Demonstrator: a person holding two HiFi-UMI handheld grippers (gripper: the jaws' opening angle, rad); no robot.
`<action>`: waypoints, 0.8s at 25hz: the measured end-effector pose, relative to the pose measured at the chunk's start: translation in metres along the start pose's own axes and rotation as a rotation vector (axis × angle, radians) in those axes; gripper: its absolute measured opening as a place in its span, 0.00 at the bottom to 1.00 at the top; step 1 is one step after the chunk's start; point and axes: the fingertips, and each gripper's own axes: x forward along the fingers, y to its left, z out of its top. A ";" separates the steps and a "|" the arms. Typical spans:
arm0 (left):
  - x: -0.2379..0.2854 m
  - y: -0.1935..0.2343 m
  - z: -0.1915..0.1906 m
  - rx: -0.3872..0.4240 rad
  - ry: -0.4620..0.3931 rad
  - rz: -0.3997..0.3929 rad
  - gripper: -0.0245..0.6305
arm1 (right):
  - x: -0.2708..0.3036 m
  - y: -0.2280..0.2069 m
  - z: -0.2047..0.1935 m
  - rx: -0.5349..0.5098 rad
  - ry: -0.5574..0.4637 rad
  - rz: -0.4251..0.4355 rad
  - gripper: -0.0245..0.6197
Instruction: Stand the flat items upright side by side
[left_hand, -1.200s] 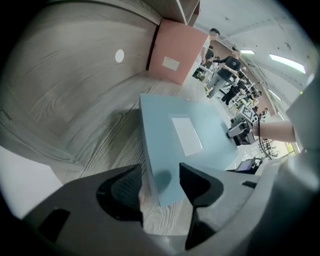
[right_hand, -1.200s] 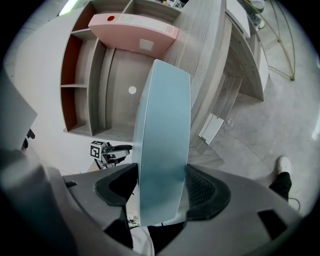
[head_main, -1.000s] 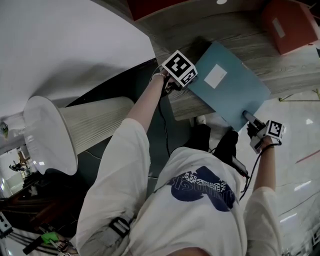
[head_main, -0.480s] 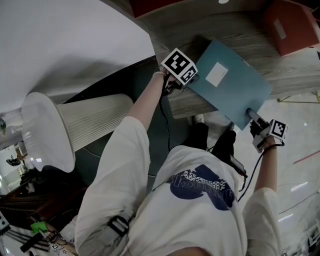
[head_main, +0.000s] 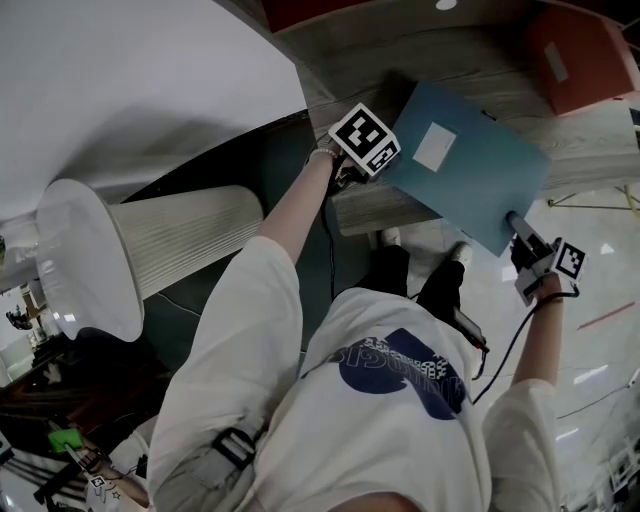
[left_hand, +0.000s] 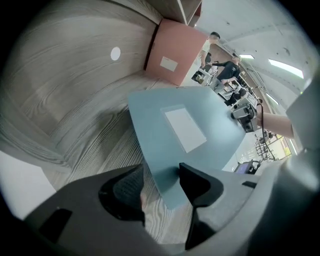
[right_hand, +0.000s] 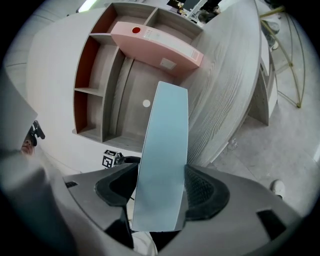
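A blue flat file (head_main: 470, 170) with a white label lies tilted over the front edge of the wooden desk (head_main: 450, 60). My right gripper (head_main: 517, 224) is shut on its near end. In the right gripper view the file's narrow side (right_hand: 165, 150) fills the gap between both pads. My left gripper (head_main: 382, 165) stands at the file's left corner. In the left gripper view that corner (left_hand: 167, 180) lies between the open jaws, with a strip of wood showing beside the left pad (left_hand: 125, 192). A pink file (head_main: 585, 55) lies flat at the desk's far right.
Behind the desk is a shelf unit (right_hand: 97, 75), and the pink file (right_hand: 155, 45) lies in front of it. A white ribbed cylinder (head_main: 150, 250) stands at the left. Shiny floor (head_main: 600, 330) lies to the right of the desk. People stand far off in the room (left_hand: 225, 67).
My right gripper has moved right and up with the blue file's end, so the file has swung further over the desk edge. The left gripper has stayed at the corner.
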 end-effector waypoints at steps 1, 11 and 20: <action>-0.001 -0.001 0.001 0.014 0.000 0.013 0.38 | -0.002 0.003 0.002 -0.006 -0.002 0.000 0.49; 0.000 -0.009 0.002 0.024 -0.002 0.002 0.38 | -0.012 0.038 0.030 -0.080 -0.034 0.025 0.50; 0.000 -0.014 0.004 0.005 -0.019 -0.027 0.38 | -0.020 0.078 0.051 -0.136 -0.052 0.085 0.50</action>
